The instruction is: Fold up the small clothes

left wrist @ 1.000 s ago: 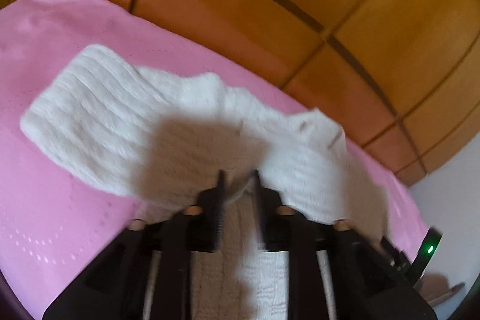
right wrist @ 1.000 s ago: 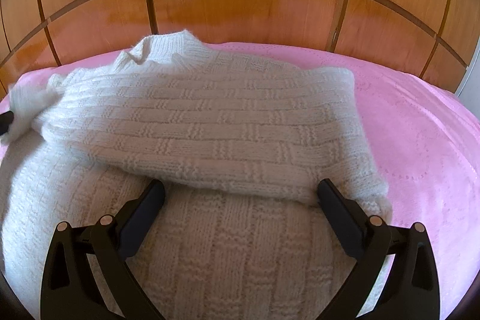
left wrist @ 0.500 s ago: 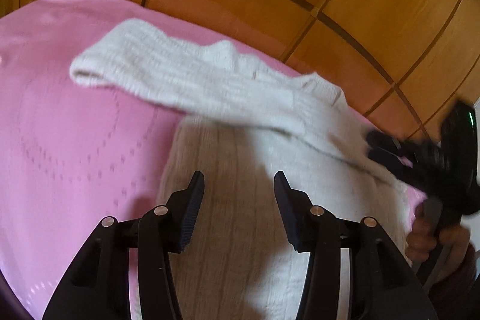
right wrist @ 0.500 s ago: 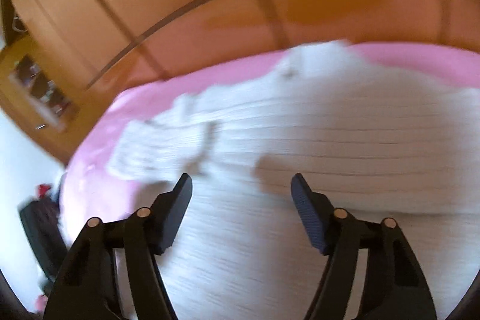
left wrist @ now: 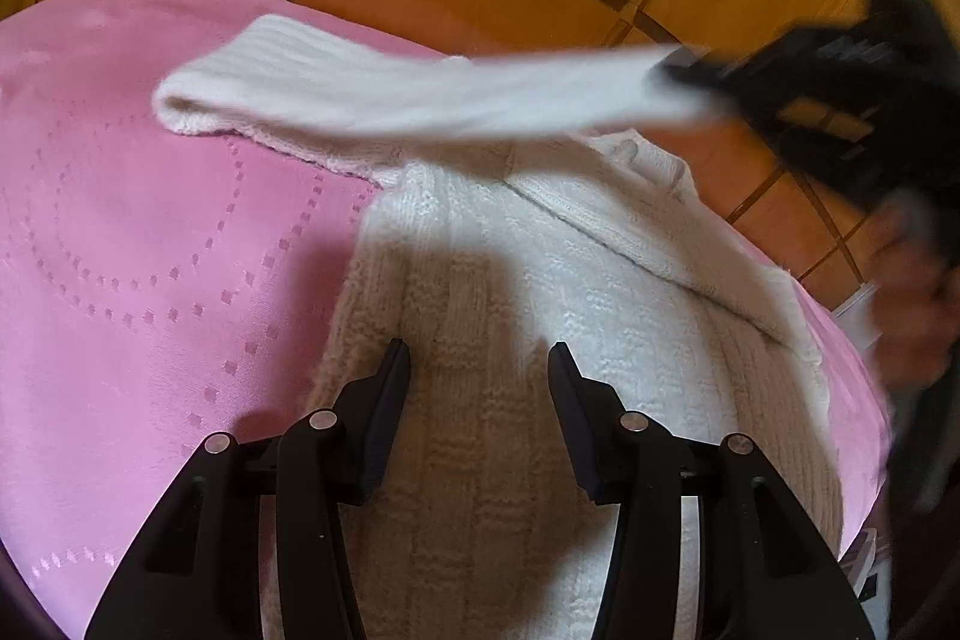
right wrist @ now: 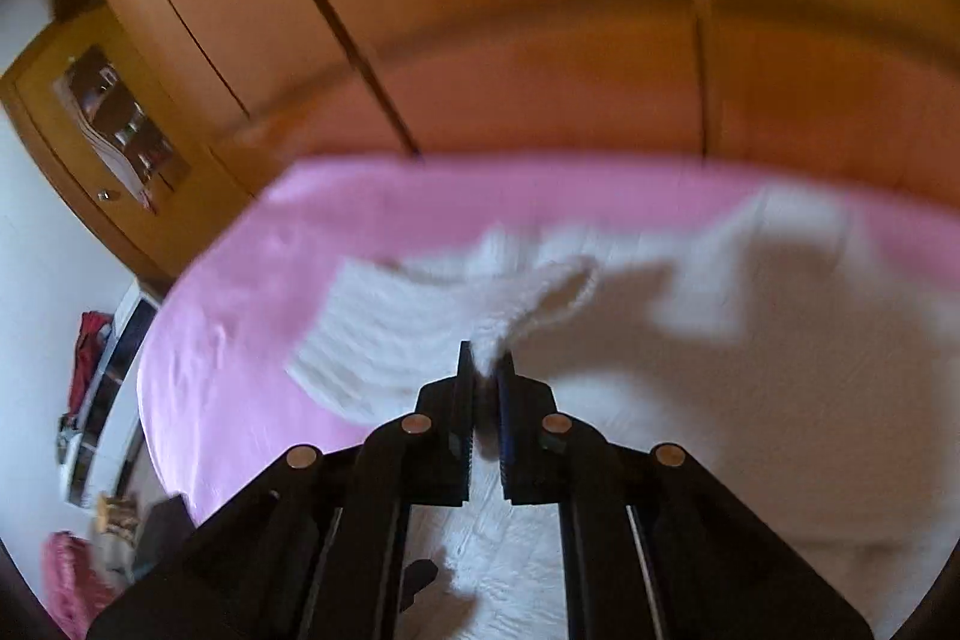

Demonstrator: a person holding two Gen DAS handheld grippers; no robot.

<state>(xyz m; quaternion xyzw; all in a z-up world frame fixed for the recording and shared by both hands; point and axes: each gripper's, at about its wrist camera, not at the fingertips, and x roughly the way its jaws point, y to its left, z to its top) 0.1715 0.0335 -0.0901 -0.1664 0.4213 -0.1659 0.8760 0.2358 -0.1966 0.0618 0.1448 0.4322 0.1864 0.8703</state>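
Two grippers worked the white sweater [left wrist: 540, 316] on the pink bedspread [left wrist: 150, 250], bare at frame left. Right gripper [right wrist: 486, 370] had just clamped the lifted sleeve [left wrist: 420, 94]; left gripper [left wrist: 480, 370] hovered with jaws apart, empty.

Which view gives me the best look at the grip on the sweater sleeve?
The right wrist view: the right gripper is shut on the white sleeve, with knit bunched between its pads. The left wrist view shows the same sleeve stretched out above the sweater body, but the grip there is blurred.
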